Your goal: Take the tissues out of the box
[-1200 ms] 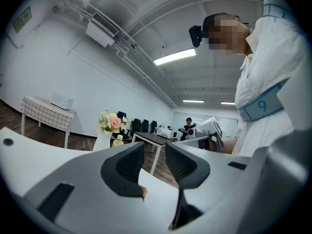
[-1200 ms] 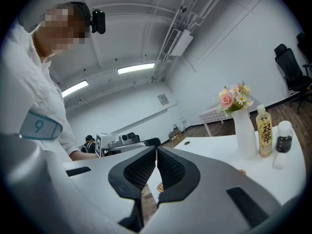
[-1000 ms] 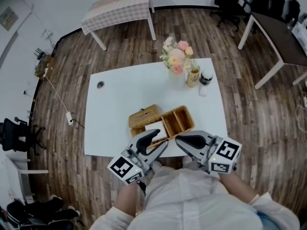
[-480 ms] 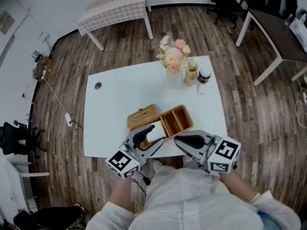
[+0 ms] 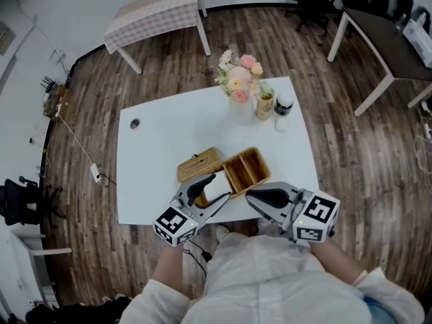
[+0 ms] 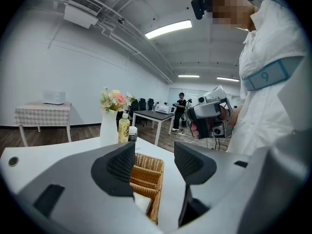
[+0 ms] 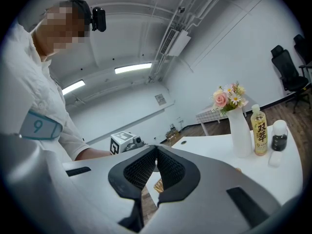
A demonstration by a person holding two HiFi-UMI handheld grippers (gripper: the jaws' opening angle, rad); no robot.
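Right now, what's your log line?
left gripper: jaws just opening, empty, above tissues | right gripper: shut, empty | tissues: in wicker box

The grey, black-padded left gripper (image 5: 210,196), lower centre-left in the head view, angles toward the upper right. Its jaws stand apart, having just been opening, and the pads clamp nothing. The matching right gripper (image 5: 255,196), lower centre-right, points left with its jaws pressed together.

box (image 5: 251,169): woven wicker | table (image 5: 169,137): smooth, matt | floor (image 5: 351,147): wood, perhaps laminate
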